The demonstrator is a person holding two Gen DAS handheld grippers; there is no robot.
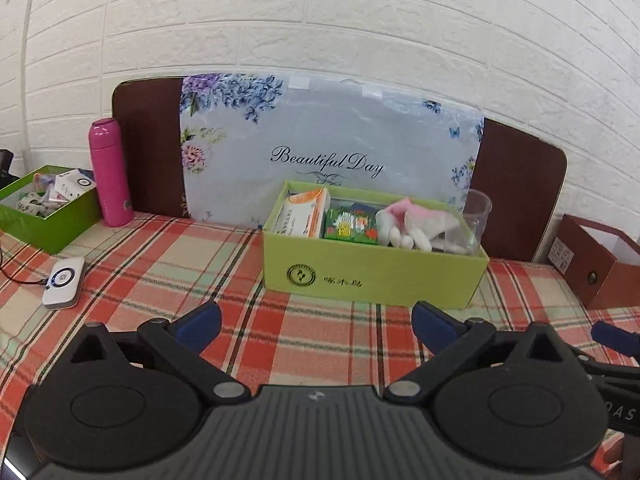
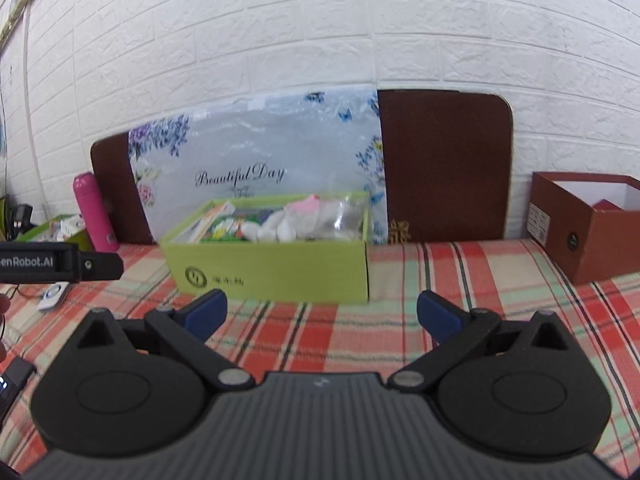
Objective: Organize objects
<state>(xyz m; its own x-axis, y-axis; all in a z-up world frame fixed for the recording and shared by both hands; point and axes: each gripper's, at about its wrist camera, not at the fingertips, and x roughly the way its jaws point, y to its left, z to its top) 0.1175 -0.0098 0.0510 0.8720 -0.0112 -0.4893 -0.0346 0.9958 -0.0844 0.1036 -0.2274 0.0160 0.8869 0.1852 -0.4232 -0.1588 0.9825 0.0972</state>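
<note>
A light green box (image 1: 372, 276) (image 2: 276, 272) stands on the plaid tablecloth, filled with an orange and white packet (image 1: 306, 216), a green patterned pack (image 1: 352, 226), a white and pink plush toy (image 1: 404, 224) (image 2: 288, 222) and a clear plastic cup (image 1: 478, 210). My left gripper (image 1: 316, 324) hovers in front of the box, open, with nothing between its blue pads. My right gripper (image 2: 322, 314) is open too, in front of the box's right end, and holds nothing. Part of the left gripper's body (image 2: 60, 266) shows at the left edge of the right wrist view.
A pink bottle (image 1: 110, 172) (image 2: 94, 212) and a second green box (image 1: 44, 208) of small items stand at the left. A white device (image 1: 64, 282) with a cable lies on the cloth. A brown open box (image 2: 588, 228) (image 1: 600, 260) sits at the right. A floral board leans on the wall.
</note>
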